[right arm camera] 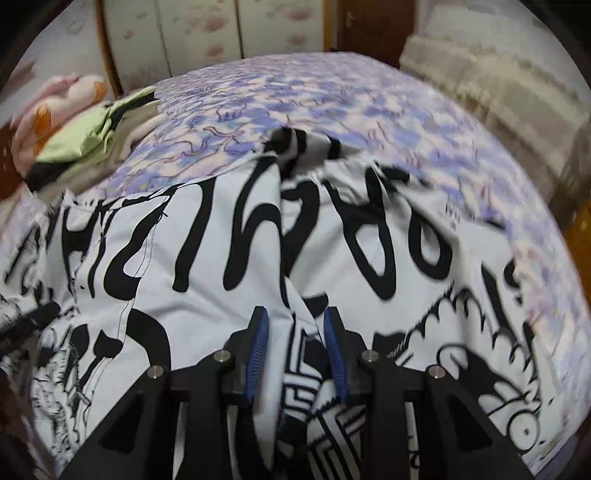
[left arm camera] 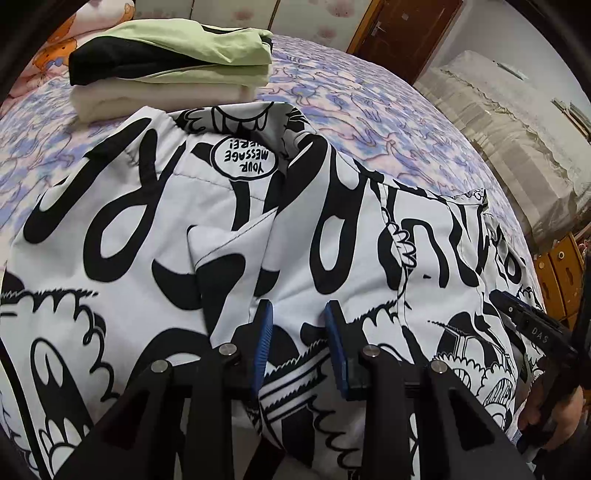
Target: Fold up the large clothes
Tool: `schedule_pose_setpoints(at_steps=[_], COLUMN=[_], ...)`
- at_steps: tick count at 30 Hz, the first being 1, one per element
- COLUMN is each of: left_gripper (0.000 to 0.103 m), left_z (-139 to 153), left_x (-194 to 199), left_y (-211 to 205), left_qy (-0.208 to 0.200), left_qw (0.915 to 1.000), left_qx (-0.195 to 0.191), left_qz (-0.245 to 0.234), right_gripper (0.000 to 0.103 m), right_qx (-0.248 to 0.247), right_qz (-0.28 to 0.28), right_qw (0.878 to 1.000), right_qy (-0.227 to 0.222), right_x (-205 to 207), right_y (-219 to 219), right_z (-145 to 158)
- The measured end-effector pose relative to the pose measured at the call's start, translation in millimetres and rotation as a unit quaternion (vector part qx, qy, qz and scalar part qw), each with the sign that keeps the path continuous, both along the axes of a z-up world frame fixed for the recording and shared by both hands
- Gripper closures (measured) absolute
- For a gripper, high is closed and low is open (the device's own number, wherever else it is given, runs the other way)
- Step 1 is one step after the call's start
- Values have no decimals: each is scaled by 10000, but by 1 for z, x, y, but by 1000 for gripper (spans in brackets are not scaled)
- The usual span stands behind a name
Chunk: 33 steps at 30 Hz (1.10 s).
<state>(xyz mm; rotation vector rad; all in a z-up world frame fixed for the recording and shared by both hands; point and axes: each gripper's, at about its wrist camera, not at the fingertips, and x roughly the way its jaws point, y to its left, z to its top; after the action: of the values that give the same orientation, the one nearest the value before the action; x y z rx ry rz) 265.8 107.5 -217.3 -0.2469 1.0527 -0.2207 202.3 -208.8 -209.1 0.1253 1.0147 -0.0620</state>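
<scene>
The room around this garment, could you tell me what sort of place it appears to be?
Most likely a home bedroom: the black-and-white printed garment lies on a bed with a purple patterned sheet, folded clothes are stacked behind it, and a wooden door stands beyond.

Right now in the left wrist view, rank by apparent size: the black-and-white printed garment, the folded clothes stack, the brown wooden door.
1. Black-and-white printed garment, though nearest the camera.
2. Folded clothes stack.
3. Brown wooden door, farthest.

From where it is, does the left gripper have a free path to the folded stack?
Probably yes. The left gripper is open over the printed garment, and the stack sits just past the garment's far edge on the bed, with nothing between.
</scene>
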Motion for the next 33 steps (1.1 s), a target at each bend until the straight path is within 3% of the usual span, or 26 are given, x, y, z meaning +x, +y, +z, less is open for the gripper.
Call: schedule_pose_setpoints(at_steps=[12, 22, 30, 33], left_gripper=[72, 44, 41, 31], left_z=[14, 65, 100, 113], left_x=[-13, -43, -77, -95], left_y=[5, 7, 10, 13], left_qy=[157, 69, 249, 167], left_qw=[9996, 9992, 9980, 9982], left_qx=[-44, 249, 479, 494], left_qz=[212, 289, 321, 300], right_gripper=[72, 70, 70, 70], right_qx=[-16, -21, 174, 295], right_qz=[-112, -197, -147, -165], right_qw=[9999, 9995, 9993, 9991], right_qy=[75, 260, 286, 260], right_x=[-3, -15, -53, -65], right_y=[7, 18, 31, 34], right_z=[16, 61, 102, 109])
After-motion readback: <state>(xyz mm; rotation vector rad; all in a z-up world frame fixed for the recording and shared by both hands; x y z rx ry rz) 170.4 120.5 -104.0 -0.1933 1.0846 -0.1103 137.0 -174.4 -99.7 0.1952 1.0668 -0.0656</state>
